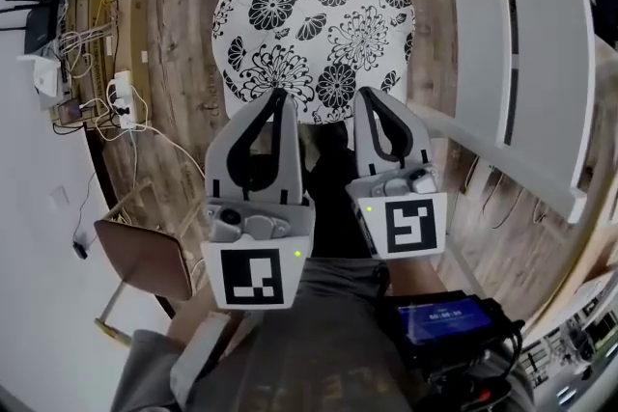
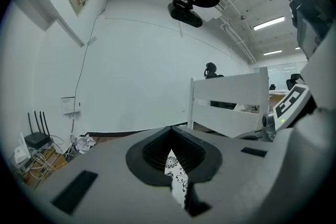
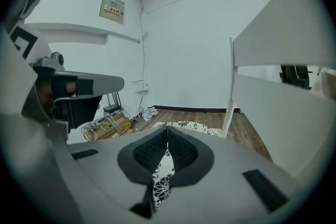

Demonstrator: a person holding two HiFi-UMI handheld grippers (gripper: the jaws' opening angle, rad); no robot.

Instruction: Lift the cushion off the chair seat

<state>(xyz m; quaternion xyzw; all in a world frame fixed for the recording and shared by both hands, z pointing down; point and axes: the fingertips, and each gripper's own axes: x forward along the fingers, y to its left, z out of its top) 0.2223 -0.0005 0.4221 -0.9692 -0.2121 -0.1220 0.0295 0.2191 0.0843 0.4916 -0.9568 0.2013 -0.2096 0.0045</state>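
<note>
In the upper middle of the head view, on a wooden plank floor (image 1: 183, 34), stands a white chair (image 1: 541, 34). Its broad back slats run down the right side of the frame. On its seat lies the cushion (image 1: 314, 24), a rounded pad printed with black flowers on white. It lies flat and covers nearly the whole seat, leaving only a white corner bare at the upper left.

Below the cushion in the frame, two grey grippers sit side by side, both pointing up-frame at its near edge. The left gripper (image 1: 280, 96) has its jaws closed tip to tip with nothing between them. In its own view the flowered cloth shows only through the gap behind the joined tips. The right gripper (image 1: 365, 96) is the same, jaws pressed together and empty, with the cushion in sight beyond them. From above, both tips lie at the cushion's near rim, and I cannot tell whether they touch it.

At lower left stands a brown seat (image 1: 145, 256) on thin legs. At lower right is a device with a blue screen (image 1: 444, 318). Along the left wall a black router (image 1: 39, 19) sits above a tangle of white cables (image 1: 121, 96).
</note>
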